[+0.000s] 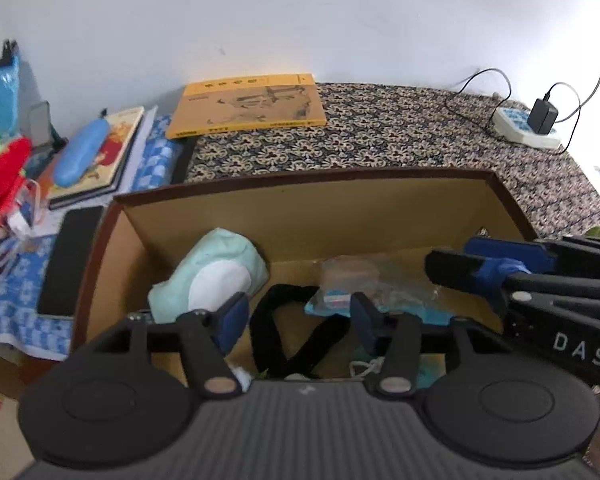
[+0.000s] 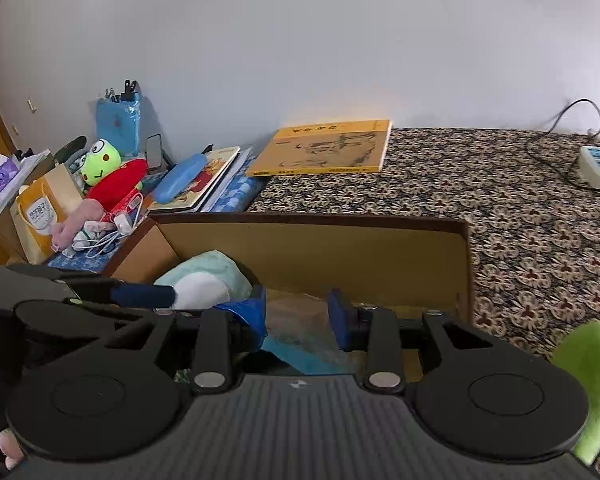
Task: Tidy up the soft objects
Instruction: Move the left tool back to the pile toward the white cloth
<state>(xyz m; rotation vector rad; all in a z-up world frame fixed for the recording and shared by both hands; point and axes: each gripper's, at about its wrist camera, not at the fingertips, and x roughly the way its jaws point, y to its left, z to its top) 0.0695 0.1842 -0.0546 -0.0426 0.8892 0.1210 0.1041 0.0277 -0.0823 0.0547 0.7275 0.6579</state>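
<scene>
A patterned floral surface (image 1: 400,136) spreads out ahead of me, running to a pale wall at the far side. On its near part sits an open cardboard box (image 1: 308,216) with dark brown rims, the largest thing here. Inside the box, at the left, lies a mint-green plush (image 1: 220,268) with a white patch. To its right a black strap (image 1: 284,332) is looped on the box floor, and right of that rests a clear plastic packet (image 1: 364,280) over something blue.

My left gripper (image 1: 298,320) hangs over the near part of the box, its blue-padded jaws spread apart with nothing between them. My right gripper (image 2: 296,316) hangs over the right part of the box, jaws likewise parted and empty, above the packet.

On the far surface lies a yellow book (image 1: 248,104). Far left, a green frog toy (image 2: 100,162) sits in a clutter beside a blue case (image 2: 180,178). Far right is a white power strip (image 1: 524,128).
</scene>
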